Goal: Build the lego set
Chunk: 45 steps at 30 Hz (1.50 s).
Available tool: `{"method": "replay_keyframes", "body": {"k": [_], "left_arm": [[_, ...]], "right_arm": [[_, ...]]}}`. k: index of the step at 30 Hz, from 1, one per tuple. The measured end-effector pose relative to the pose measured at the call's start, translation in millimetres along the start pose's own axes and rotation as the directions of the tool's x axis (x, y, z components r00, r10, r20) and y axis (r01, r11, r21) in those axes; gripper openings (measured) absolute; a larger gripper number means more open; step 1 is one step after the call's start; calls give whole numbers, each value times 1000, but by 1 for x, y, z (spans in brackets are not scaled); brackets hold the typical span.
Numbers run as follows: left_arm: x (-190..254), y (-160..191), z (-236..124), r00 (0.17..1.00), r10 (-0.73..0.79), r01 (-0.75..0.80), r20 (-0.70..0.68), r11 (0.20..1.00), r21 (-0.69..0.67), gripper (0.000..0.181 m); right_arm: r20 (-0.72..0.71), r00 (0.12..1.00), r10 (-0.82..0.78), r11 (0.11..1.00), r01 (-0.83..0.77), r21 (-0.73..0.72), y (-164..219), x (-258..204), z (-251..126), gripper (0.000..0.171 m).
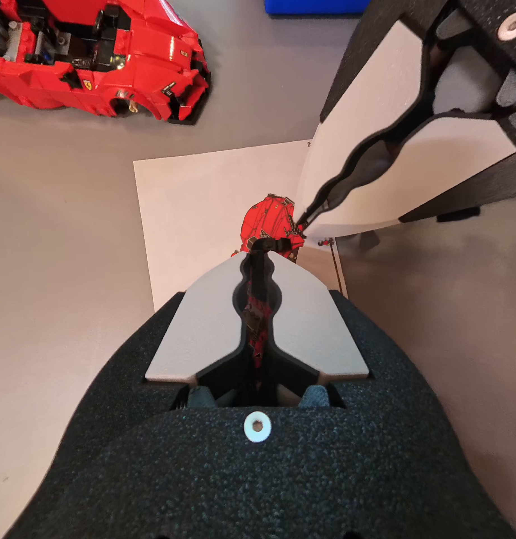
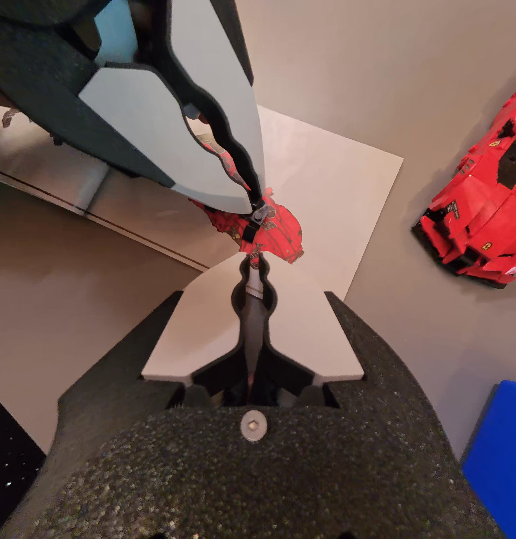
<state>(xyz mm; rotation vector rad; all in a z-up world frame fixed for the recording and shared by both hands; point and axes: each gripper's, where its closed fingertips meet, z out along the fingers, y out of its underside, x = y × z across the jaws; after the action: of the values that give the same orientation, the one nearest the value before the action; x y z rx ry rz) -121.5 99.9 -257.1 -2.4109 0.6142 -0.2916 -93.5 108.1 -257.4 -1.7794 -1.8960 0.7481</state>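
Note:
My left gripper (image 1: 258, 255) is shut on a small black lego piece (image 1: 268, 243) and holds it above the white instruction page (image 1: 192, 204), over a printed red car picture (image 1: 265, 218). In the right wrist view the left gripper (image 2: 255, 205) comes in from the upper left, with the black piece (image 2: 254, 224) hanging from its tip. My right gripper (image 2: 253, 258) is shut, with its tip just short of that piece. It enters the left wrist view (image 1: 302, 224) from the upper right. I see nothing clearly held in it. The red lego car (image 1: 99, 58) stands apart on the grey table.
The red car also shows at the right edge of the right wrist view (image 2: 478, 218). A blue object (image 2: 496, 452) lies at the lower right and shows at the top edge of the left wrist view (image 1: 312, 7). The page (image 2: 324, 175) lies flat on the grey table (image 1: 61, 233).

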Motion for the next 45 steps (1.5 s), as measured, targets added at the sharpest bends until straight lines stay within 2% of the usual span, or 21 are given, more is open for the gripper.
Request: {"method": "replay_keyframes", "body": {"k": [5, 9, 12, 18, 26, 45], "left_arm": [[1, 0, 2, 1000, 11, -11, -3, 1000, -16, 8], [1, 0, 3, 1000, 8, -8, 8, 1000, -26, 9], [1, 1, 3, 1000, 6, -5, 18, 1000, -30, 8], [1, 1, 2, 999, -18, 19, 33, 999, -38, 8], [2, 1, 3, 997, -64, 65, 40, 997, -41, 8], [4, 3, 4, 996, -67, 71, 66, 995, -66, 9]], "right_arm": [[-6, 997, -72, 997, 72, 39, -10, 10, -1, 0], [112, 992, -62, 997, 55, 62, -23, 8, 2, 0], [204, 978, -51, 998, 55, -13, -23, 5, 9, 0], [284, 959, 3, 990, 37, -136, -25, 7, 9, 0], [304, 952, -24, 978, 86, -190, -20, 2, 14, 0], [265, 961, -80, 974, 132, -185, -20, 1, 15, 0]]}}
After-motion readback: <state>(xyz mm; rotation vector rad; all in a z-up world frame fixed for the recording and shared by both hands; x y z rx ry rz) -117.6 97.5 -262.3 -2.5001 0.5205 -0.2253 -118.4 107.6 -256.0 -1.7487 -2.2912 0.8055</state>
